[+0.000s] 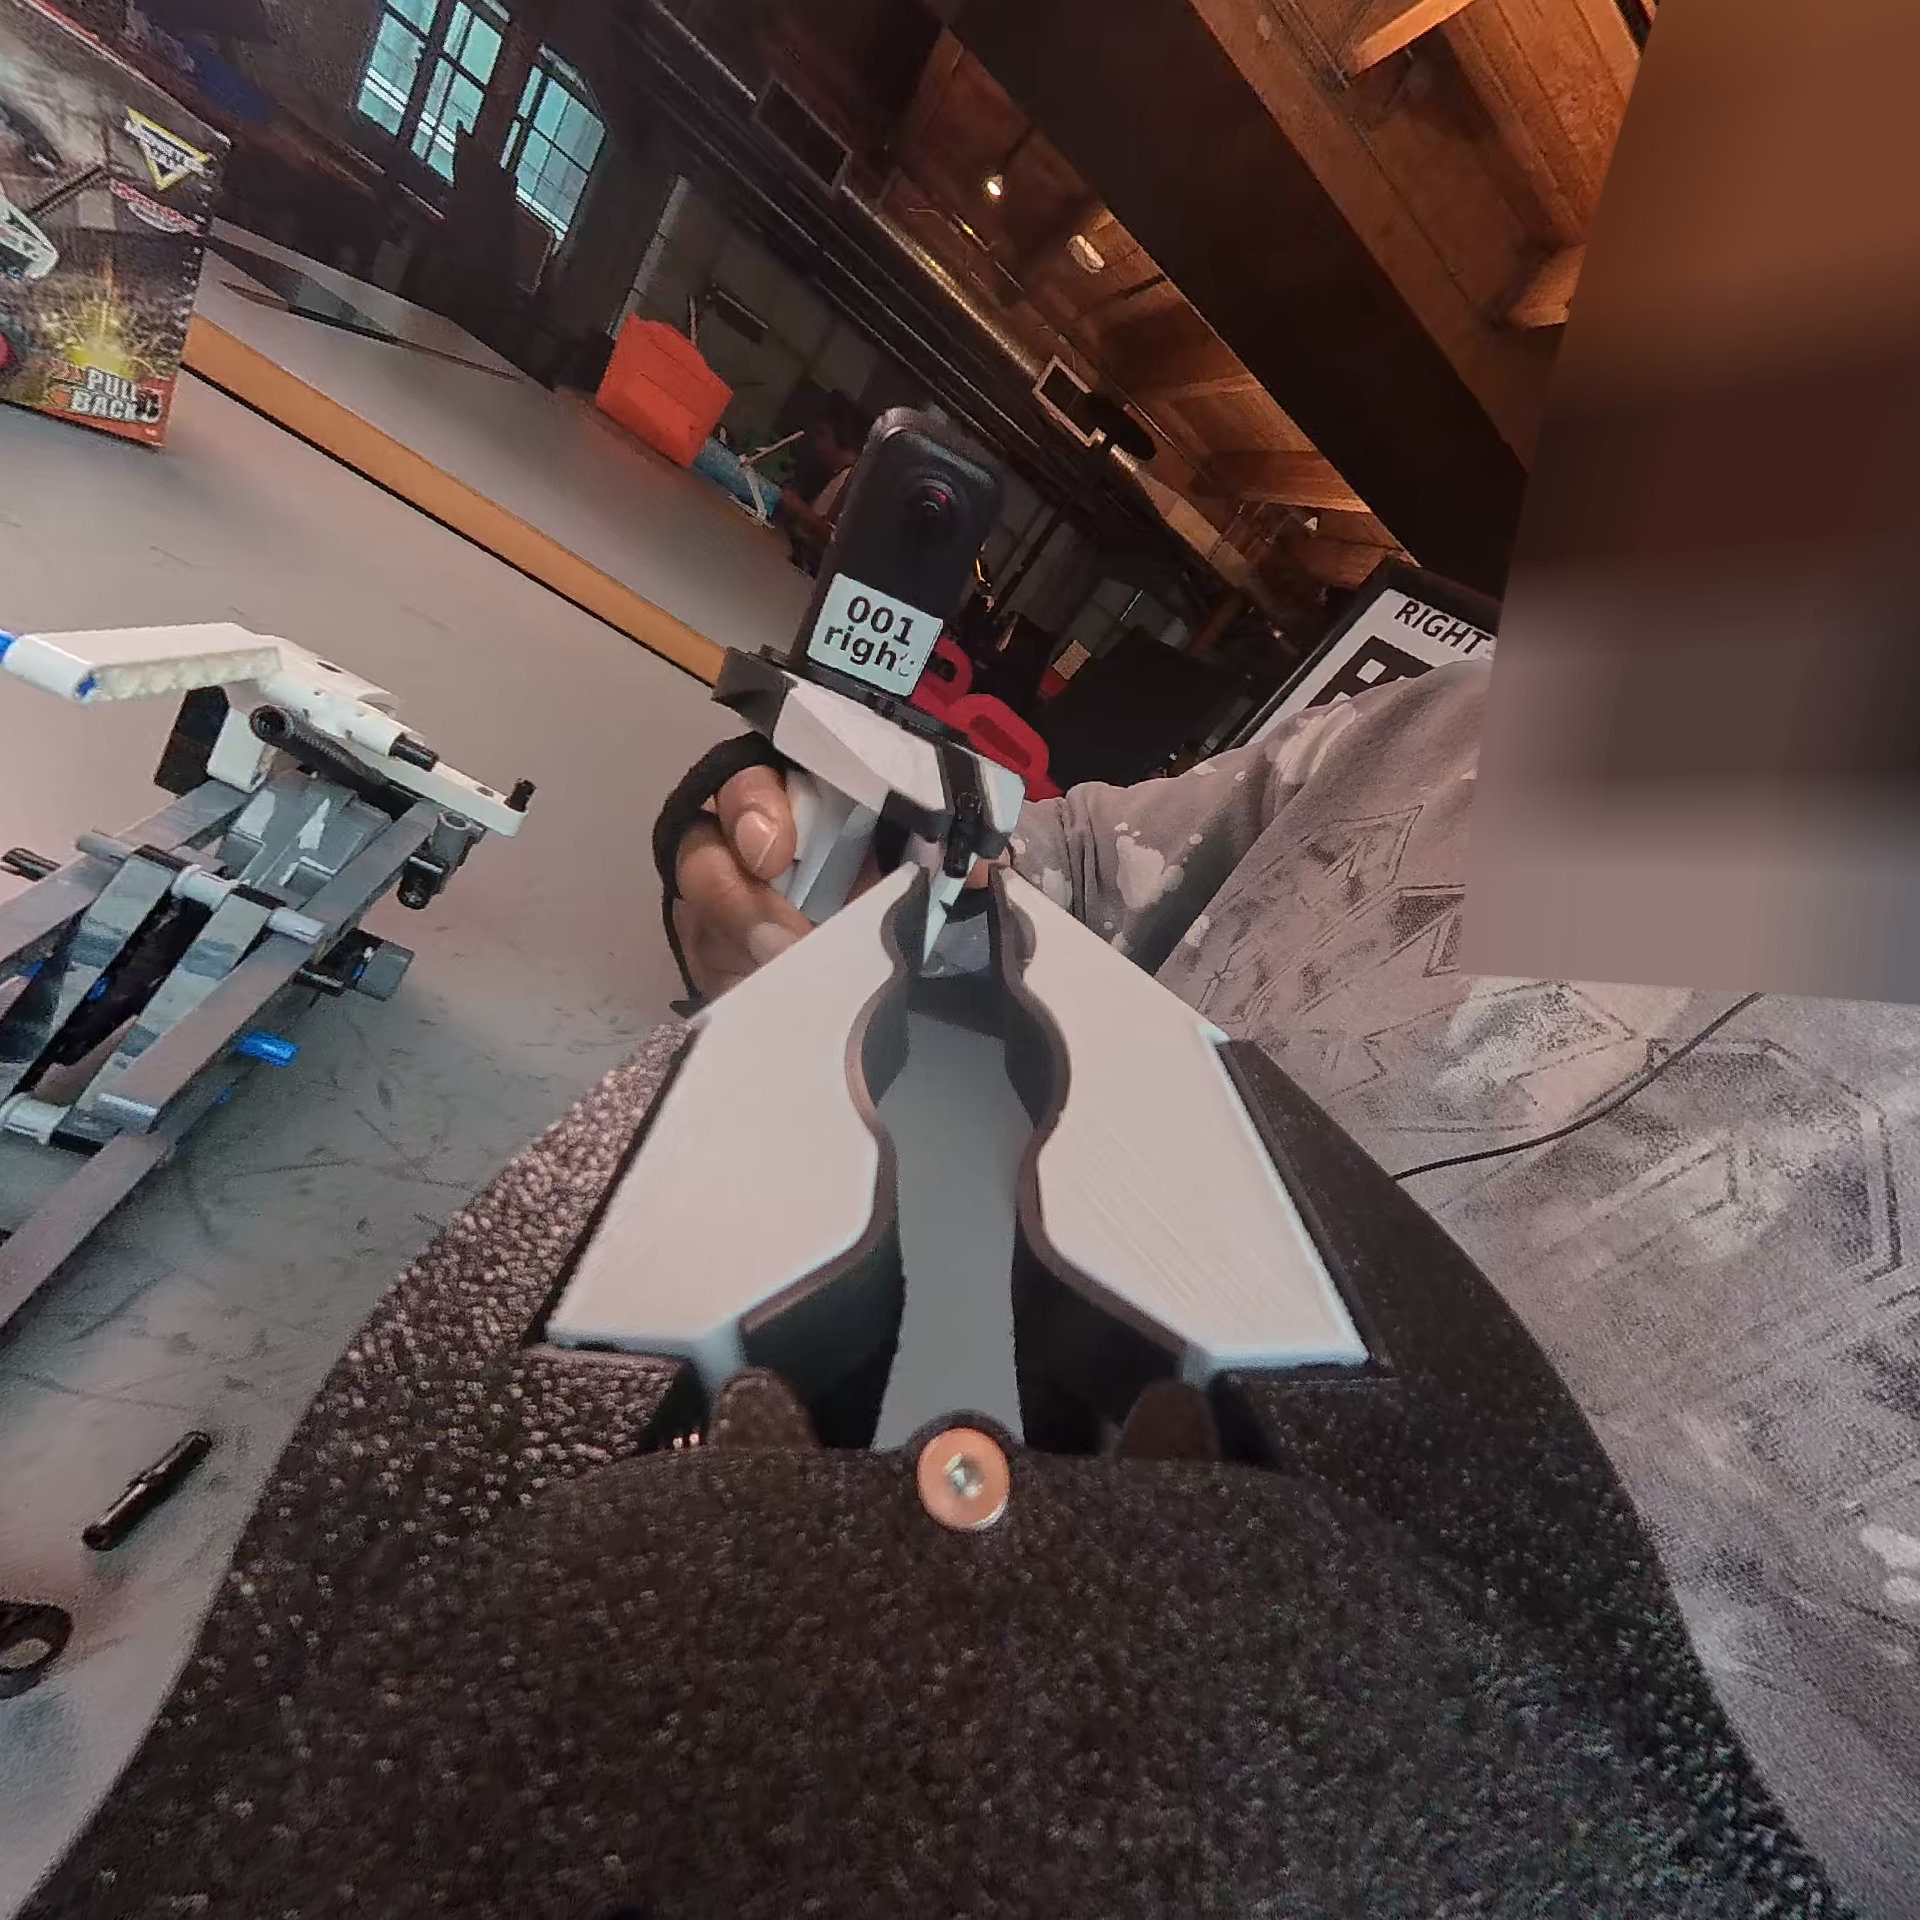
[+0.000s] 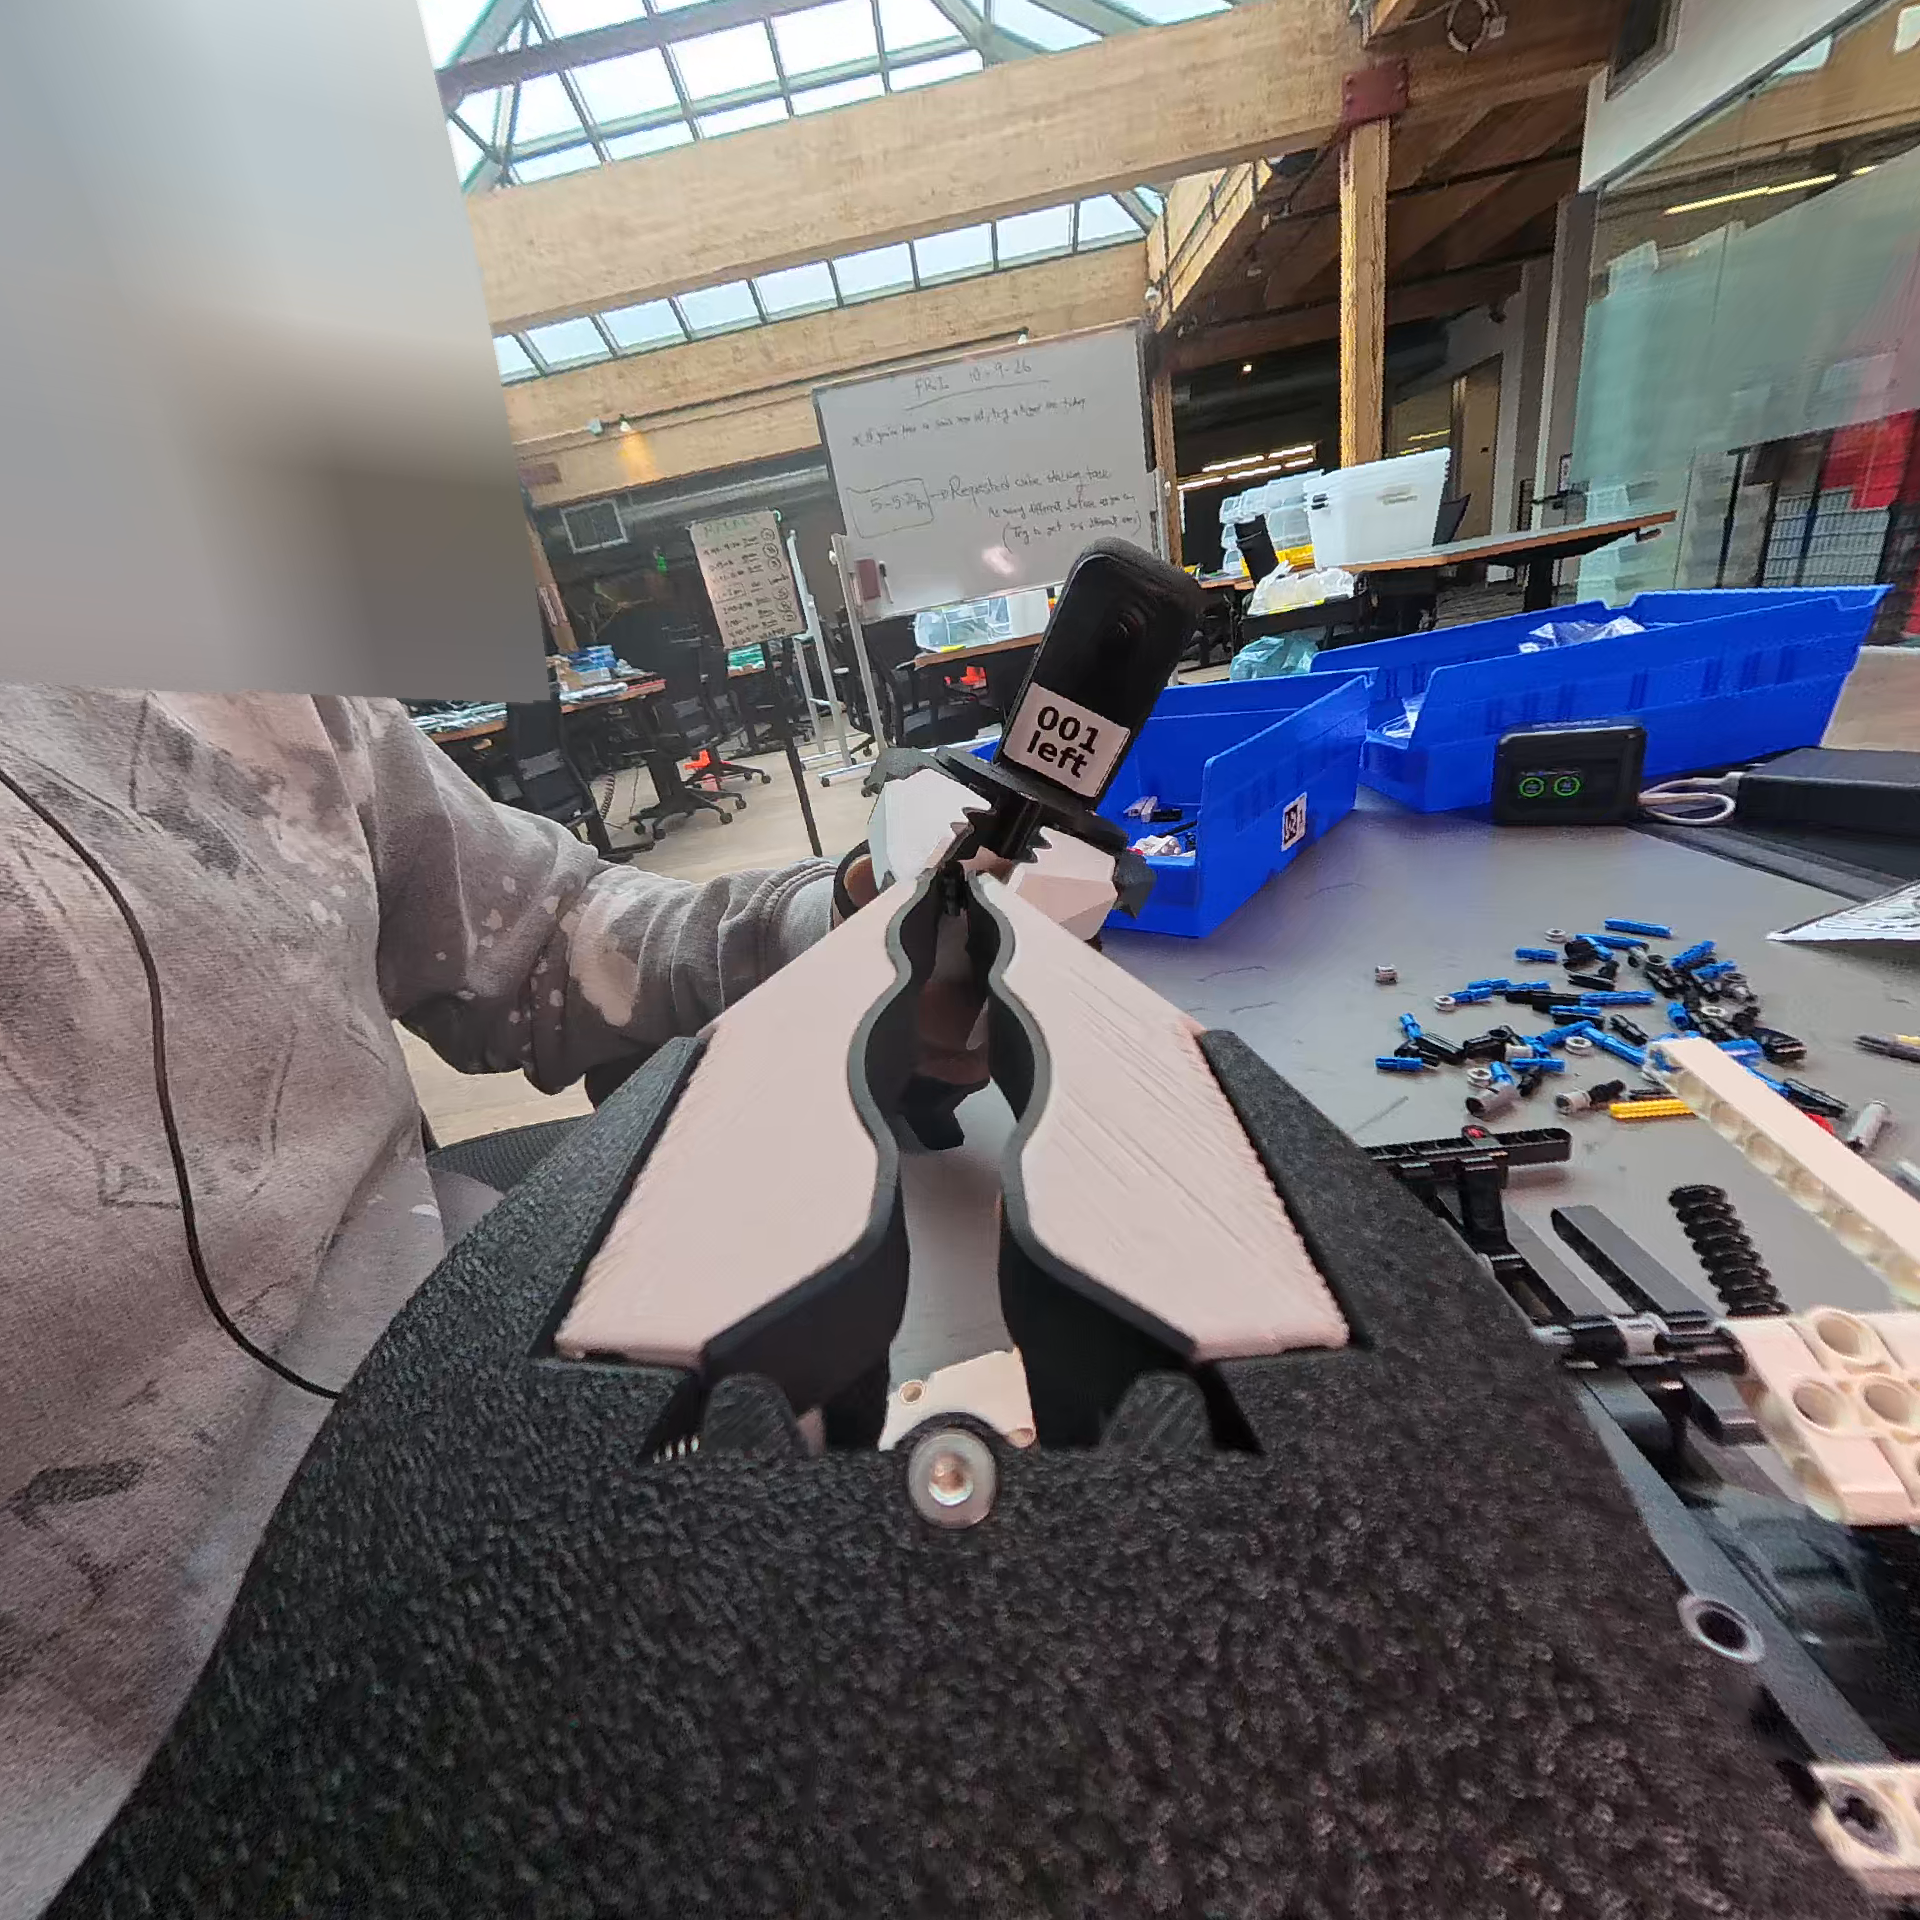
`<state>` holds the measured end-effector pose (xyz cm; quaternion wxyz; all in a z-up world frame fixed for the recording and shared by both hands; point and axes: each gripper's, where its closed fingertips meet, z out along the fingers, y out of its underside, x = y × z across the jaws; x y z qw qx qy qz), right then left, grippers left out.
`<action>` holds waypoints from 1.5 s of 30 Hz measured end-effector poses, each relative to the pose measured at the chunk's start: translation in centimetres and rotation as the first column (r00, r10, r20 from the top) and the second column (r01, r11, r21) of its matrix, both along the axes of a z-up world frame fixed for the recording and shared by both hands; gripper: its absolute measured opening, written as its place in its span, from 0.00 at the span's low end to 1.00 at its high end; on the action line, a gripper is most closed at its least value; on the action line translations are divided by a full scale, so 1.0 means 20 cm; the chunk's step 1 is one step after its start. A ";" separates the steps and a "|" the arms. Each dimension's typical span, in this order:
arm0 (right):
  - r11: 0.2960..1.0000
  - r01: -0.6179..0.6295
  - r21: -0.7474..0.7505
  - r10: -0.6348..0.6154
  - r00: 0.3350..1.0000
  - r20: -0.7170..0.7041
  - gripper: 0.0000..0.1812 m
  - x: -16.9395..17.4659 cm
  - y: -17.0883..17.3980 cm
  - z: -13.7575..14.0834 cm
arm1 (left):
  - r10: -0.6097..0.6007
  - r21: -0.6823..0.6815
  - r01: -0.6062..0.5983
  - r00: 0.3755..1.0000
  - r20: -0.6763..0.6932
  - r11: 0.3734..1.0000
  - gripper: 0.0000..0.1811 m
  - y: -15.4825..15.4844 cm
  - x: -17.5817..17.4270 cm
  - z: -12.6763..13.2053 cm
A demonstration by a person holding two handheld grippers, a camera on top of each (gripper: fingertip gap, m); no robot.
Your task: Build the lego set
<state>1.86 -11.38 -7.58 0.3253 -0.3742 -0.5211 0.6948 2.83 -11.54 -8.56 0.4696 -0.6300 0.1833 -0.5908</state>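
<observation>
The half-built lego model [image 1: 239, 831] sits on the grey table [image 1: 468, 987] at the left, with bare table beside it. The left gripper [image 1: 951, 883] and the right gripper [image 2: 951, 883] point tip to tip over the table's near edge. Both have their jaws nearly together, pinching a small black piece [image 2: 951, 896] between them. Loose lego bits [image 2: 1600, 1008] lie right, before blue bins [image 2: 1299, 790].

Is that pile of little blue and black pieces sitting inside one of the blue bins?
No, the loose blue and black pieces lie scattered on the grey table, in front of the blue bins.
</observation>
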 end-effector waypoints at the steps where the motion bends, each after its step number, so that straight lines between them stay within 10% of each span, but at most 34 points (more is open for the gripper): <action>1: 1.000 -0.003 0.008 0.003 1.000 0.004 0.03 0.00 0.00 -0.01 | -0.004 0.002 0.004 1.000 0.006 1.000 0.05 0.00 0.00 0.01; 18: 0.806 -0.069 0.587 -0.014 0.991 0.136 0.03 0.06 -0.07 -0.28 | -0.115 -0.163 0.072 0.955 -0.273 0.984 0.02 -0.07 0.05 -0.26; 31: 0.849 -0.048 0.526 -0.030 0.990 0.139 0.02 0.04 -0.05 -0.25 | -0.051 -0.126 0.016 0.958 -0.281 0.992 0.03 -0.03 0.02 -0.24; 36: 0.852 0.053 0.521 -0.147 0.979 0.141 0.02 0.07 0.17 -0.18 | 0.062 -0.041 -0.131 0.692 -0.720 0.991 0.31 -0.03 -0.04 -0.46; 42: 0.817 0.128 0.562 -0.268 0.948 0.173 0.02 0.11 0.33 -0.22 | 0.077 0.019 -0.161 0.364 -0.928 0.987 0.40 -0.06 0.01 -0.68; 45: 0.818 0.107 0.566 -0.257 0.947 0.192 0.02 0.11 0.32 -0.25 | 0.051 0.010 -0.125 0.332 -0.942 0.992 0.37 -0.07 0.03 -0.71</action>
